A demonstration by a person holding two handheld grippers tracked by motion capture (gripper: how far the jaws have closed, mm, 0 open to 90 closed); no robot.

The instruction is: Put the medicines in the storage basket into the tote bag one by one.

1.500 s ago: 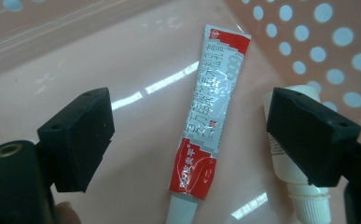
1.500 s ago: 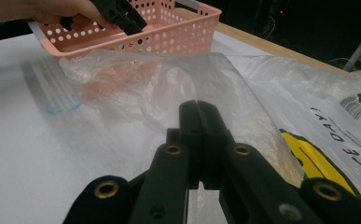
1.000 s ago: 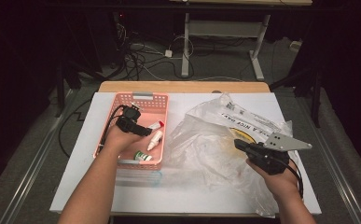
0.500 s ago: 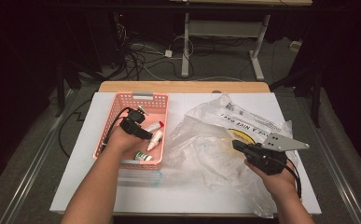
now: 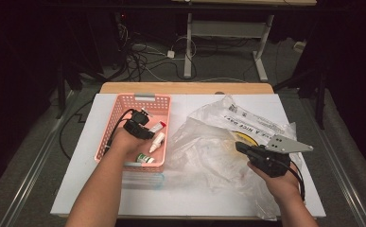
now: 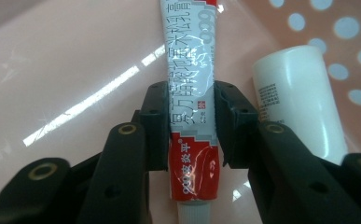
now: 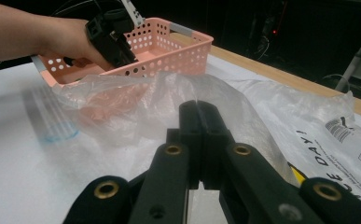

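High view: the left hand-held gripper [image 5: 140, 126] reaches down into the pink basket [image 5: 119, 125] at the left of the white bench [image 5: 100, 189]. A red-and-white tube [image 5: 157, 126] lies just to its right on the basket floor, with a small white bottle [image 5: 158, 142] and a green-labelled bottle [image 5: 144, 159] nearer the person. The right hand-held gripper [image 5: 245, 148] rests well apart on the crumpled clear plastic bag [image 5: 209, 142] at the right, so the left hand is much the nearer to the tube. From here the tube's long axis runs diagonally across the basket, its red end toward the far right.

Left gripper view: the tube [image 6: 192, 102] runs straight up the middle, its long axis in line with the hand-held gripper's reach, its ribbed cap end at the bottom toward the gripper body and its printed length pointing away. The jaws have just been closing and now stand against both flat sides of the tube at about mid-length, grasping it across its narrow width. The white bottle [image 6: 299, 102] lies just beside it on the right, roughly parallel. Lifting should mean rising straight, I judge, to clear that bottle.

Right gripper view: the right hand-held gripper [image 7: 200, 140] is clenched, its jaws together on a fold of the plastic bag [image 7: 169, 107], pinning it. Beyond, the left hand [image 7: 66, 39] dips into the basket [image 7: 169, 46].
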